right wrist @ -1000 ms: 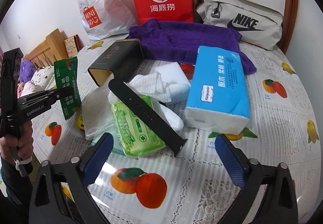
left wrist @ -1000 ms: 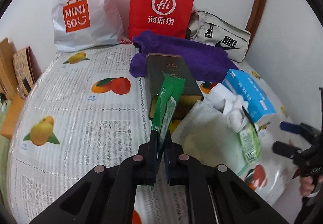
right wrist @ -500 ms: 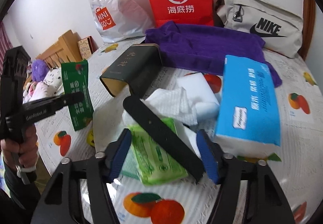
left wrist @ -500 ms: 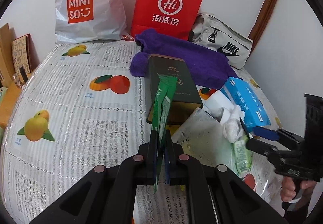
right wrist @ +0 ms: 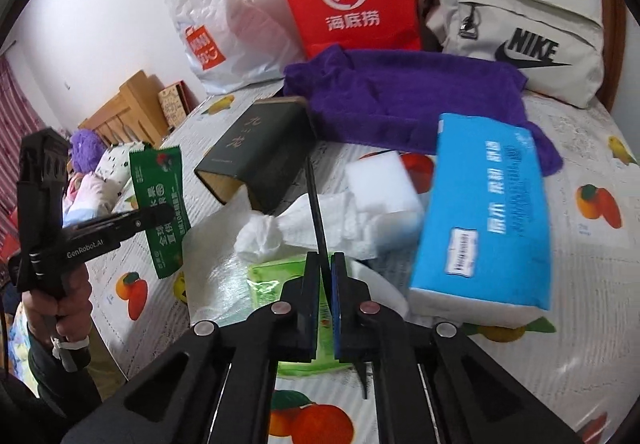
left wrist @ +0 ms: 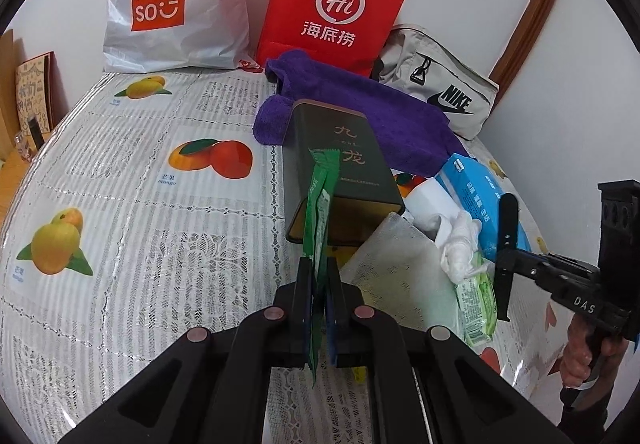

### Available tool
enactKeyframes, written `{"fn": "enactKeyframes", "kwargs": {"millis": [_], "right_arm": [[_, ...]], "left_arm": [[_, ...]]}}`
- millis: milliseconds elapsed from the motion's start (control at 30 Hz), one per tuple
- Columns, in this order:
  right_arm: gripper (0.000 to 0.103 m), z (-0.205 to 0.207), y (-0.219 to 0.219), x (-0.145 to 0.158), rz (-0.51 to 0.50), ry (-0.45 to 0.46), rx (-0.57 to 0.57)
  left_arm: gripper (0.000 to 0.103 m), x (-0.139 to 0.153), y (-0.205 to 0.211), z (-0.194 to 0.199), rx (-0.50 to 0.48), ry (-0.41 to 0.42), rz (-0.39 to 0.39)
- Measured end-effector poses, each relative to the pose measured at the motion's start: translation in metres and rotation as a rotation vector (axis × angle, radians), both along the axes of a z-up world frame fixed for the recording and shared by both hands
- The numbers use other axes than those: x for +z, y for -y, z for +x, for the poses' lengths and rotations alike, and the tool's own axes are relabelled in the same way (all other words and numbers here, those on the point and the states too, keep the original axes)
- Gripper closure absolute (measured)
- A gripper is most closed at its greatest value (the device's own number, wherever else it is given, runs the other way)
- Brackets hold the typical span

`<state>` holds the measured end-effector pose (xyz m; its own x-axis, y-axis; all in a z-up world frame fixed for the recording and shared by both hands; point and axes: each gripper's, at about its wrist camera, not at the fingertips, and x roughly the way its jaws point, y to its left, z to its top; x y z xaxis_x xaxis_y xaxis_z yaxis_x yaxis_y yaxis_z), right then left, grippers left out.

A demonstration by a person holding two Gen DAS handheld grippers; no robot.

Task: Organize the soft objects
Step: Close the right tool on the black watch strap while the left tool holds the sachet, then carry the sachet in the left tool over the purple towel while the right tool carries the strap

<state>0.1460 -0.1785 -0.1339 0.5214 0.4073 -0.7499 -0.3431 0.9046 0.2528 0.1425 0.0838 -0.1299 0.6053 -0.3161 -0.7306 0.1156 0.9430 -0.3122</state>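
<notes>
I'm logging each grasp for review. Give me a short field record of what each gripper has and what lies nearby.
left gripper: shut on green sachet, lifted clear of the table
right gripper: shut on black strap, gripped edge-on
under the strap: green wipes pack, crumpled white tissue
right of the strap: blue tissue pack
behind: dark tin lying on its side, purple towel
surface: fruit-print tablecloth

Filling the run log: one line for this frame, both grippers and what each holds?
left gripper: shut on green sachet | right gripper: shut on black strap | strap over wet-wipes pack
</notes>
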Motion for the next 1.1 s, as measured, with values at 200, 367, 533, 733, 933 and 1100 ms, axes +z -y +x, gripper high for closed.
{"fn": "enactKeyframes", "kwargs": {"millis": [200, 367, 533, 733, 933, 1100], "right_arm": [[0.1, -0.012, 0.014, 0.014, -0.023, 0.051, -0.029], [0.1, -0.029, 0.035, 0.024, -0.023, 0.077, -0.063], [0.1, -0.045, 0.052, 0.021, -0.04, 0.073, -0.081], [0.1, -0.052, 0.067, 0.004, -0.061, 0.057, -0.124], [0.1, -0.049, 0.073, 0.0, -0.039, 0.045, -0.116], [0.1, -0.045, 0.075, 0.013, -0.021, 0.069, -0.109]], "left_arm": [[0.097, 0.006, -0.001, -0.006, 0.002, 0.009, -0.002], [0.097, 0.009, 0.0, -0.011, 0.008, 0.009, -0.006], [0.097, 0.013, 0.006, -0.024, 0.006, 0.017, 0.015], [0.097, 0.013, 0.011, -0.033, 0.042, 0.005, 0.042], [0.097, 0.015, 0.017, -0.031, 0.047, -0.009, 0.06], [0.097, 0.023, 0.019, -0.024, 0.048, -0.011, 0.054]]}}
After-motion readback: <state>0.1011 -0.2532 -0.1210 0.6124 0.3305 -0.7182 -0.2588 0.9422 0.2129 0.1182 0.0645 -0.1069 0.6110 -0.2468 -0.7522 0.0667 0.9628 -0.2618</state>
